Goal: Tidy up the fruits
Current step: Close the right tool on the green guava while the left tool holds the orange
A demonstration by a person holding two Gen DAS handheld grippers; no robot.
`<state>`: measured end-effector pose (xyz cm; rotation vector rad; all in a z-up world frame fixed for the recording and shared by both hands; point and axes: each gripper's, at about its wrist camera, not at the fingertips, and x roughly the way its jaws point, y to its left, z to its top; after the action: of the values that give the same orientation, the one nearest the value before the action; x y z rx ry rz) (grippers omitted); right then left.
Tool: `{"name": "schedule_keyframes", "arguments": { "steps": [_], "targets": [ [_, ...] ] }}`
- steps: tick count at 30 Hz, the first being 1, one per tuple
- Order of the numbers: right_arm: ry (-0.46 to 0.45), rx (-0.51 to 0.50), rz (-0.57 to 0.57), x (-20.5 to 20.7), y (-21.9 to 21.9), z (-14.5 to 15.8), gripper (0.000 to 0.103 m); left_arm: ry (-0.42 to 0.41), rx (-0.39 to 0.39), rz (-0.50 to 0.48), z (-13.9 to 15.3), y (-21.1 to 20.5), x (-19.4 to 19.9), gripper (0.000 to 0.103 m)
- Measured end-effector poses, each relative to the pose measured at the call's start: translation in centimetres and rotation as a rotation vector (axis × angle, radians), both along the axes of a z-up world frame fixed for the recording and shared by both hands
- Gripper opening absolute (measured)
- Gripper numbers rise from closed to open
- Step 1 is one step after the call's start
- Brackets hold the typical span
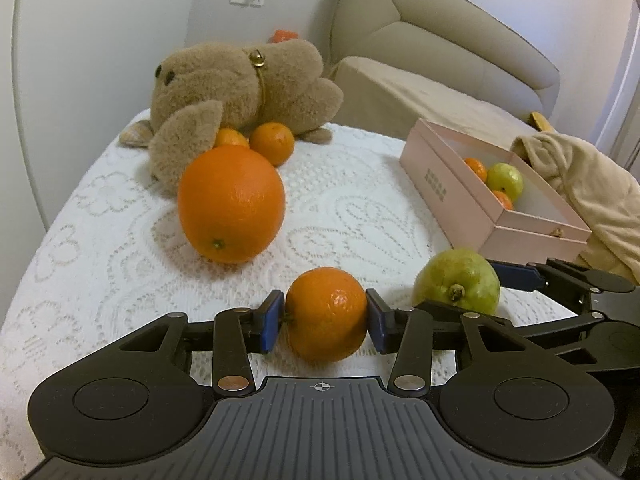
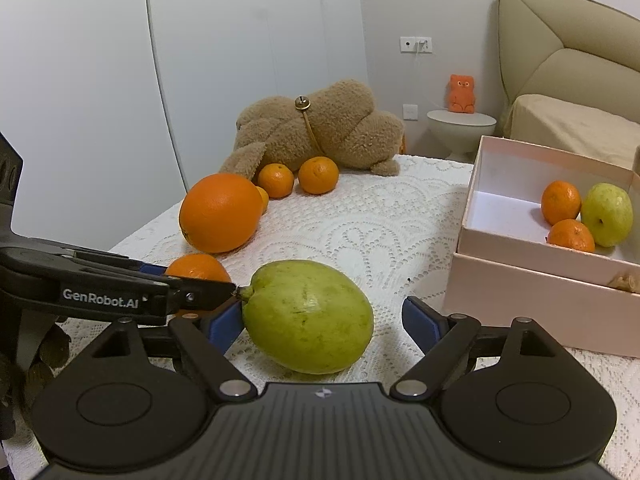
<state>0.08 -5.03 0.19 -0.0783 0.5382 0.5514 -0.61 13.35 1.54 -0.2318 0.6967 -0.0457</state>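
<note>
Three fruits sit in the box (image 2: 520, 264), five remain on the table (image 2: 400, 232): left jaws pinch a mandarin (image 1: 326, 314), right jaws spread around a guava (image 2: 308, 316).

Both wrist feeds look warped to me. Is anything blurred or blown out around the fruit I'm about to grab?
Left wrist view: fisheye bends the lace tablecloth edge; the mandarin between the left tongs is sharp, soft glare on its skin, corners vignetted. Right wrist view: same barrel curve on the wardrobe door; the green guava between the right tongs is in focus, small highlight, soft shadow beneath; nothing blown out.
</note>
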Motion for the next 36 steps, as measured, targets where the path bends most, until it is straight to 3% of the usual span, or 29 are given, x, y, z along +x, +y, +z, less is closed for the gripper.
{"name": "schedule_keyframes", "arguments": {
  "steps": [10, 20, 24, 30, 36],
  "targets": [
    [-0.034, -0.018, -0.052, -0.8, -0.6, 0.7, 0.086, -0.104, -0.077, 0.06, -1.0, 1.4, -1.9, 0.048],
    [-0.026, -0.038, -0.086, -2.5, -2.4, 1.4, 0.086, -0.081, -0.112, 0.06, -0.6, 1.1, -2.4, 0.048],
    [0.029, -0.057, -0.045, -2.6, -1.9, 0.6, 0.086, -0.065, -0.086, 0.042, -0.1, 0.3, -2.6, 0.048],
    [0.042, -0.107, -0.025, -2.9, -0.6, -0.2, 0.086, -0.046, -0.022, 0.049, 0.1, -0.6, -2.6, 0.048],
    [0.075, -0.073, -0.034, -2.8, -0.3, 0.1, 0.086, -0.038, -0.008, 0.047, 0.1, -0.7, -2.6, 0.048]
  ]
}}
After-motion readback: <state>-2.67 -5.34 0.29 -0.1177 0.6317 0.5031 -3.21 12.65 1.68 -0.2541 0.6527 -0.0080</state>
